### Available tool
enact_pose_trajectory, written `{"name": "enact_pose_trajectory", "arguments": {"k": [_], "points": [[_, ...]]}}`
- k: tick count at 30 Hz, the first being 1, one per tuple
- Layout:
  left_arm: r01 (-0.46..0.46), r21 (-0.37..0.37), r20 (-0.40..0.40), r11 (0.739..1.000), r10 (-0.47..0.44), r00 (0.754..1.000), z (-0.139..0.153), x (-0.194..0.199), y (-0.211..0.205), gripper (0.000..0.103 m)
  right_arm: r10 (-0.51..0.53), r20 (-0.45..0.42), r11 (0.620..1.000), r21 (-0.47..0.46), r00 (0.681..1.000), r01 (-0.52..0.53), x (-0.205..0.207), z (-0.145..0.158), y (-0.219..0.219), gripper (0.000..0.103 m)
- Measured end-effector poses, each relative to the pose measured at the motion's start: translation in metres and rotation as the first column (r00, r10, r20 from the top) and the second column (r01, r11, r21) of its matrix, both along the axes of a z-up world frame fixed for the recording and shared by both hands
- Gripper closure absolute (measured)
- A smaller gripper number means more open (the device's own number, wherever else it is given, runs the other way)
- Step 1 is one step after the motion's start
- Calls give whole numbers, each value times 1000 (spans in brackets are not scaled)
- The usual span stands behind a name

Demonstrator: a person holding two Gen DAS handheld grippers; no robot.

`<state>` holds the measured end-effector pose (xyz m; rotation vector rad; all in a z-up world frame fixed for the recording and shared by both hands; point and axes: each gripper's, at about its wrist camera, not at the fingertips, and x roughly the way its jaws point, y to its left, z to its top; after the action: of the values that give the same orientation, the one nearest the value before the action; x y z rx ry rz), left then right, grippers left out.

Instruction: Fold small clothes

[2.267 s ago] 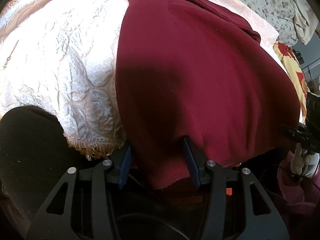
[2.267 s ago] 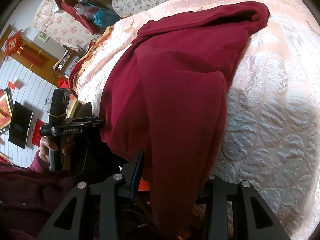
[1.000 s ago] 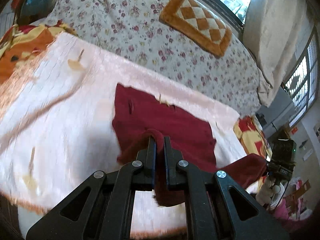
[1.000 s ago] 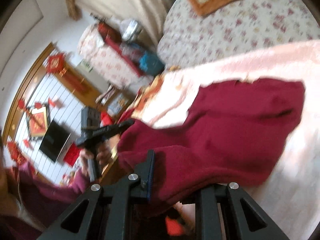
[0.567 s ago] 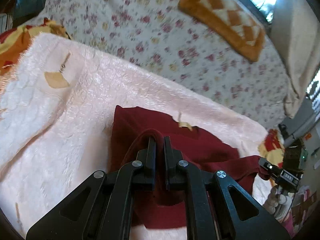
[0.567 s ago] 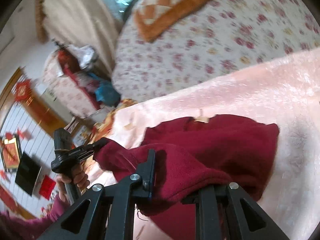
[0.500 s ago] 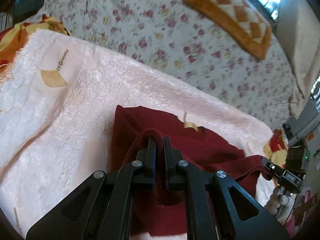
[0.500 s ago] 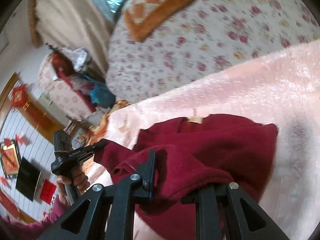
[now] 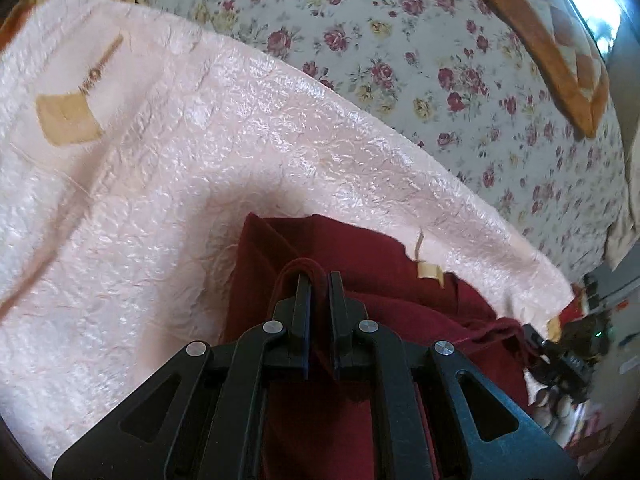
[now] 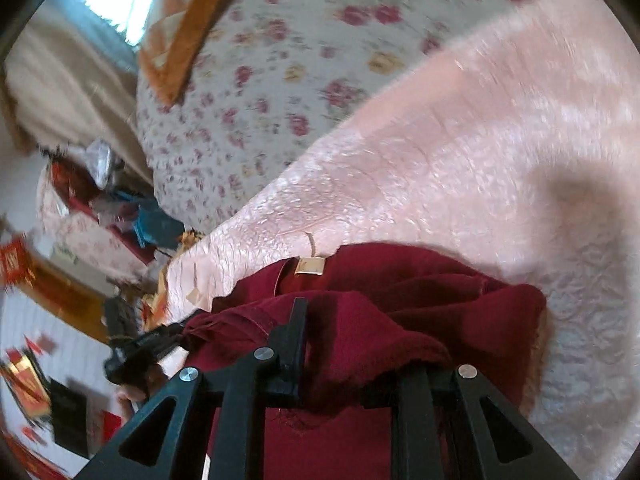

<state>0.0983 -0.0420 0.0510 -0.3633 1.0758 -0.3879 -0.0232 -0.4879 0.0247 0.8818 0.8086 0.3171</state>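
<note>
The left gripper [image 9: 319, 280] pinches a fold of the dark red garment [image 9: 360, 264], fingers nearly together. The right gripper [image 10: 356, 320] grips its bunched hem. The garment lies on the pink bedspread [image 9: 180, 160], floral quilt [image 9: 400, 40] beyond.

Pink quilt [image 9: 200, 184], floral bedspread [image 9: 400, 52], checked cushion [image 9: 560, 48]

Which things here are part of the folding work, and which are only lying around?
Part of the job:
- dark red garment
- left gripper
- right gripper
- pink bedspread

Just lying about:
- floral quilt
- orange checked cushion
</note>
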Motion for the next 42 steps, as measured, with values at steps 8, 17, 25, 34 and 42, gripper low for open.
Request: {"name": "enact_pose_trajectory", "arguments": {"k": [8,17,25,34,42], "points": [[34,-78,97,996,-26,995,37,-10,10,31,-90,64,996,25,994,88,-36,29,-31,60],[62,159,-15,985,-61,998,-4,3,-23,31,48,-23,926,-374,999,-53,-2,39,45,61],[79,176,-34,981,-75,997,-12,-1,-8,31,-50,-160,882,-471,986,-31,34,9,35,62],[270,85,38,959,-274,961,31,-82,48,31,67,-41,913,-401,997,-78,-48,58,47,61],[421,101,0,901,-423,906,17,-135,49,31,111,-56,920,-372,992,-124,-131,50,59,60]]}}
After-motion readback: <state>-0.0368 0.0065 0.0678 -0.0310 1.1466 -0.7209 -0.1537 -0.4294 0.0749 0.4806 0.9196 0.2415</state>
